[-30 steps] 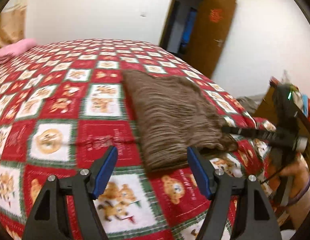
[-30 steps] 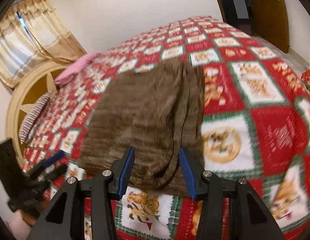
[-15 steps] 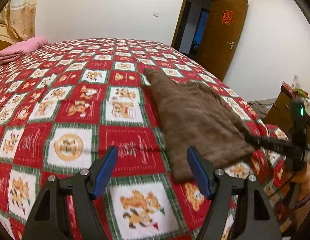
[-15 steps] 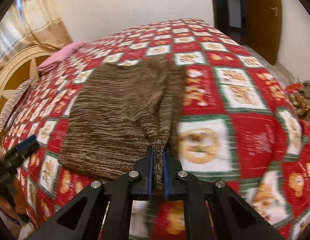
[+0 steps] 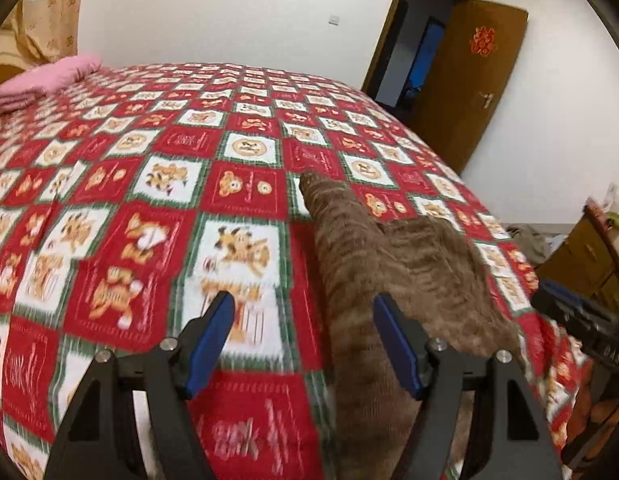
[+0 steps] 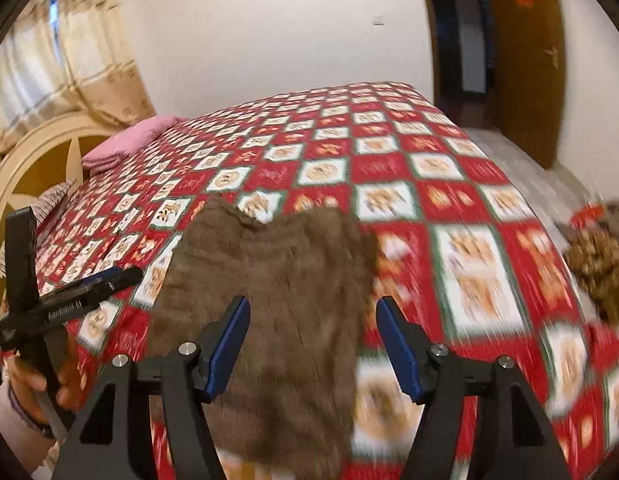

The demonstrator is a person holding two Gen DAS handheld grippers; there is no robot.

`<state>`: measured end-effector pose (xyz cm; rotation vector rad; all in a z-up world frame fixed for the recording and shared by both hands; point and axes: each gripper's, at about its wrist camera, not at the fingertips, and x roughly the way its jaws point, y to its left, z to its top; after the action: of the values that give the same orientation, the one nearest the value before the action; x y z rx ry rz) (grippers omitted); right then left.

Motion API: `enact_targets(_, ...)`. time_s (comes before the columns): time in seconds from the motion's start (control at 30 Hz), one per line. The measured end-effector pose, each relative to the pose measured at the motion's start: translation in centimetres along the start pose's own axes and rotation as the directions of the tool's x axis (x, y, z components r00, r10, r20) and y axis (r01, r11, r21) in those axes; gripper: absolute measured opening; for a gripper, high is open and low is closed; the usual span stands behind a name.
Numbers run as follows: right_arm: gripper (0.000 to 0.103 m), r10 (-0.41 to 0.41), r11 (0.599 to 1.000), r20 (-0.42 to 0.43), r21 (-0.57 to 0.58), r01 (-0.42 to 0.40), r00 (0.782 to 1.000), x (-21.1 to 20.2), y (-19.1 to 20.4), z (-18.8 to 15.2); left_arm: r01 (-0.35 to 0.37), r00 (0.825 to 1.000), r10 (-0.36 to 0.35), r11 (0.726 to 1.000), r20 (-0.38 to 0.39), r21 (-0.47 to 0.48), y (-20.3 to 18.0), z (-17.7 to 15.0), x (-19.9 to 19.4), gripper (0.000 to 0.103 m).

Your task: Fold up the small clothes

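A brown knitted garment (image 5: 397, 276) lies partly folded on the red patterned bedspread (image 5: 157, 184), near the bed's front edge, with a narrow part reaching away from me. My left gripper (image 5: 305, 344) is open and empty, over the garment's left edge. My right gripper (image 6: 313, 340) is open and empty, just above the garment (image 6: 277, 280). The right gripper shows at the right edge of the left wrist view (image 5: 577, 316). The left gripper shows at the left of the right wrist view (image 6: 105, 280).
A pink folded pillow (image 5: 45, 80) lies at the far left of the bed by the headboard (image 6: 33, 160). An open wooden door (image 5: 469, 84) is behind the bed. A wooden cabinet (image 5: 585, 264) and a heap of clothes (image 6: 597, 260) stand at the right.
My right gripper was shut on the garment's edge half a second ago and has let go and opened. The garment has shifted toward the bed's front edge. My left gripper moved over its left edge.
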<state>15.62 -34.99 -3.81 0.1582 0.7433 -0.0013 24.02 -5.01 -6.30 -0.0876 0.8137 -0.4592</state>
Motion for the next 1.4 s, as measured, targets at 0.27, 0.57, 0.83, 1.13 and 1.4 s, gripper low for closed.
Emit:
enact_targets(0.27,0.011,-0.094,0.996,-0.141,-0.024,0.091,0.986,11.5,-1.1,2.0,-0.102,0.995,0.101,0.994,-0.022,-0.045,0.1,-0.8,4.2,0.099)
enact_targets(0.57,0.007,-0.172,0.979,-0.099,0.094,0.181,0.980,11.3,-4.3,1.5,-0.194,0.980,0.195,0.981,-0.032,0.030,-2.3,0.0,6.6,0.103)
enact_targets(0.83,0.007,-0.262,0.960,0.073,0.126,0.252,0.962,3.1,-3.1,-0.3,-0.273,0.962,0.272,0.949,0.030,0.157,-4.1,-0.7,3.4,0.096)
enact_targets(1.13,0.008,-0.095,0.993,0.034,0.071,0.093,0.995,1.3,2.2,-4.8,-0.258,0.966,0.255,0.941,0.042,0.220,-6.6,-3.1,-0.5,0.094)
enact_targets(1.4,0.008,-0.132,0.990,0.047,0.054,0.129,0.990,3.1,2.6,-7.7,-0.268,0.962,0.270,0.927,0.029,0.261,-7.5,-5.0,-1.3,0.091)
